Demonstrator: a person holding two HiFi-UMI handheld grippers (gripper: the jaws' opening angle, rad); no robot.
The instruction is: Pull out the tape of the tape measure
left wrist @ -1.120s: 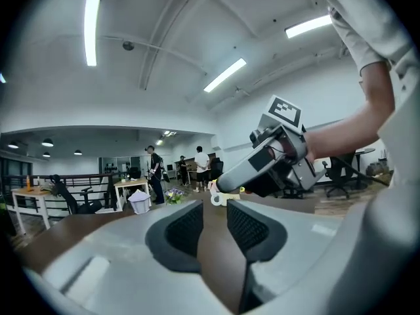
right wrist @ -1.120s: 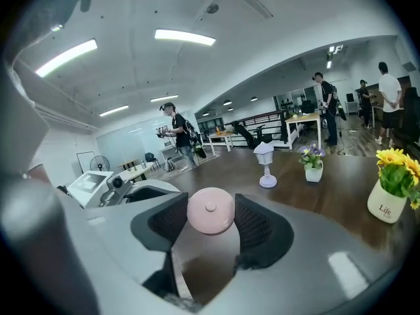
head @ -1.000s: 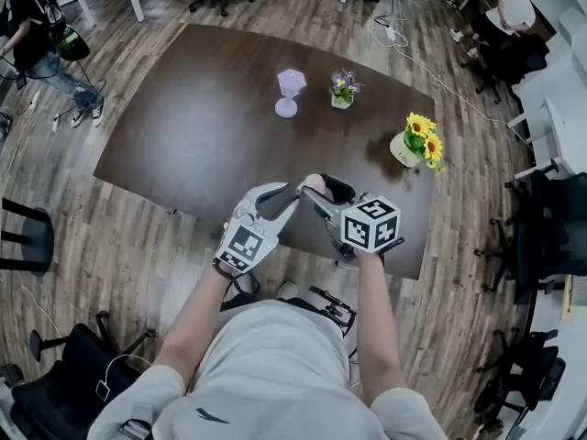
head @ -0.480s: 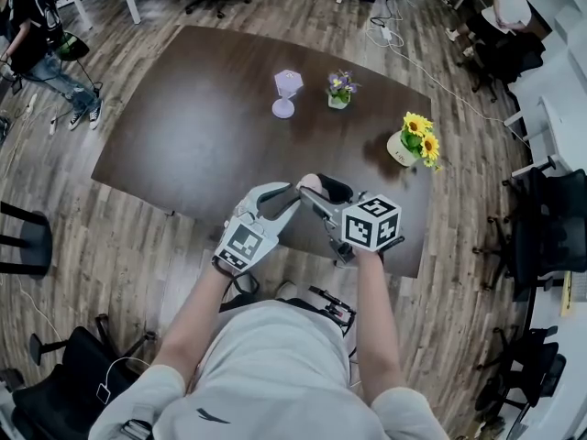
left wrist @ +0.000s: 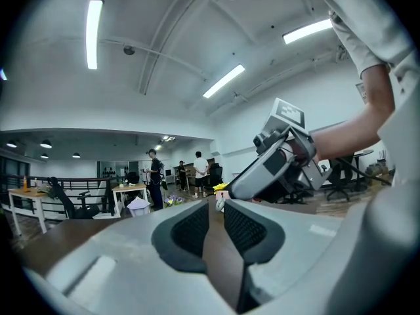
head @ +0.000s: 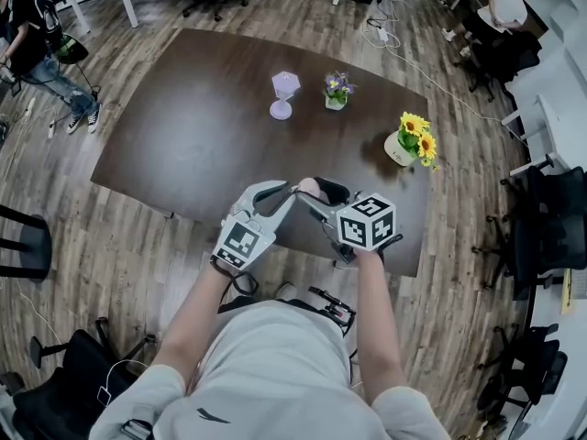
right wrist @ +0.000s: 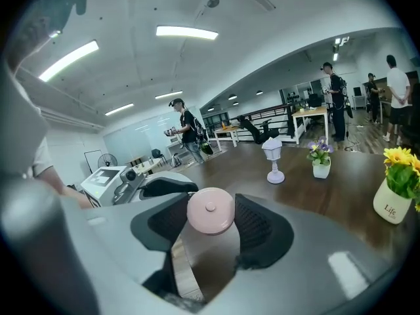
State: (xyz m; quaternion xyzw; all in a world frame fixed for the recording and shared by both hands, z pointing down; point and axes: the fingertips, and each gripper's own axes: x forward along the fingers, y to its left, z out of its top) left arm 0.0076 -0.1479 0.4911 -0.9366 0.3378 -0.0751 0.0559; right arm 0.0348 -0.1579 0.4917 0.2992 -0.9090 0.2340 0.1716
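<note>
Tape measure (right wrist: 210, 210): round pink case, held up in the air over the near edge of the counter (head: 202, 126).
Right claw (right wrist: 211, 223): closed on the case, one pad against each side.
Tape end (left wrist: 220, 203): a small pale tab, as I judge it, just at my left claw's tips.
Left claw (left wrist: 216, 215): jaws have just been closing; a narrow gap shows between the pads — no bite on the tab yet.
Step in hand: taking hold of the tape end.
Next move: pinch the tab, then draw my claws apart — right one steady.
</note>
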